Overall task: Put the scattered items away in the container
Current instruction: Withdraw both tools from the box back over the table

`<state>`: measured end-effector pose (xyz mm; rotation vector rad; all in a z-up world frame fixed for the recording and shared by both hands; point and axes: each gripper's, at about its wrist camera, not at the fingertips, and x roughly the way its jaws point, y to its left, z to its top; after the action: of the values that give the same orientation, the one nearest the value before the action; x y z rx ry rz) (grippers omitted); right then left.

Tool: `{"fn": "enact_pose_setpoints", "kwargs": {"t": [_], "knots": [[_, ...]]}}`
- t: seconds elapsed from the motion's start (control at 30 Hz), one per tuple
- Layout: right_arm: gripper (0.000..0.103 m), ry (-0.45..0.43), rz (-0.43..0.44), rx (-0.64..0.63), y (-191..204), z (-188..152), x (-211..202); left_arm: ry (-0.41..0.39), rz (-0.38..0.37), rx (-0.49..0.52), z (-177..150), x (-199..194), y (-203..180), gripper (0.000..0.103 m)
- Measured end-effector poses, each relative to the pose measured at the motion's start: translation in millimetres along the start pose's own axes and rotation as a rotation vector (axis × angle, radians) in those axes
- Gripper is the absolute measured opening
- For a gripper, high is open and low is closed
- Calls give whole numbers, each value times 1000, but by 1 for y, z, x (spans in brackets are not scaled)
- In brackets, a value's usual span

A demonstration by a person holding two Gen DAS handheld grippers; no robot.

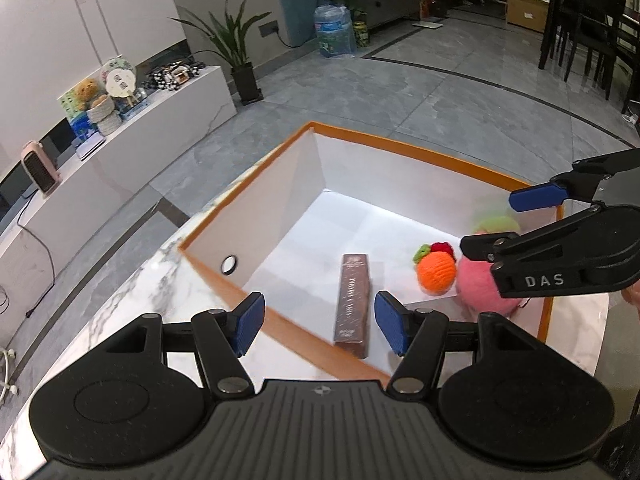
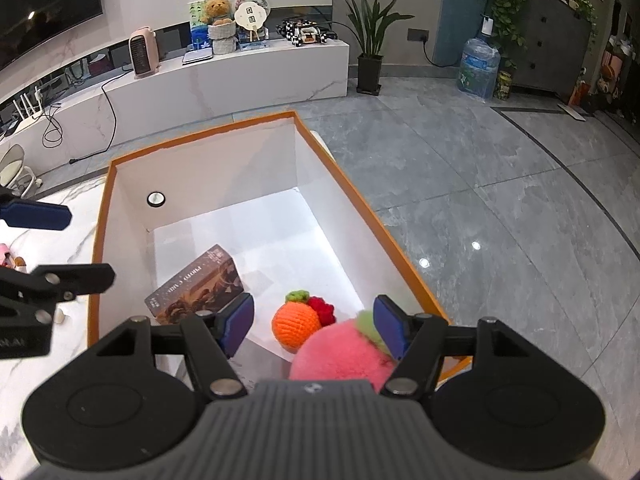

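An orange-rimmed white box [image 1: 420,148] [image 2: 200,130] stands on the marble table. Inside lie a brown carton [image 1: 353,300] [image 2: 196,286], a crocheted orange toy [image 1: 436,272] [image 2: 296,324] with a red piece, and a pink plush peach with a green top [image 1: 480,288] [image 2: 344,354]. My left gripper [image 1: 318,326] is open and empty over the box's near rim, above the carton. My right gripper [image 2: 314,326] [image 1: 500,220] is open over the box, with the peach just below and between its fingers, not clamped.
A marble table [image 1: 132,300] [image 2: 48,248] carries the box. Small pinkish items [image 2: 10,258] lie on the table at the left edge of the right wrist view. Beyond are grey floor, a white TV bench [image 2: 224,76], a potted plant [image 2: 370,48] and a water jug [image 1: 334,32].
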<state>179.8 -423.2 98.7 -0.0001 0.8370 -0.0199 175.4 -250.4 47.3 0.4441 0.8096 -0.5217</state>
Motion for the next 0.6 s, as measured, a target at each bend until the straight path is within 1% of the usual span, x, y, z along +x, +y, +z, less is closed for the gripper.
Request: {"fn": "enact_pose_setpoints", "kwargs": {"t": [0.23, 0.6], "knots": [[69, -17, 9, -34, 22, 5, -5, -2, 36, -39, -20, -22, 27, 72], [69, -55, 40, -102, 77, 10, -9, -6, 110, -164, -65, -65, 90, 72]]}}
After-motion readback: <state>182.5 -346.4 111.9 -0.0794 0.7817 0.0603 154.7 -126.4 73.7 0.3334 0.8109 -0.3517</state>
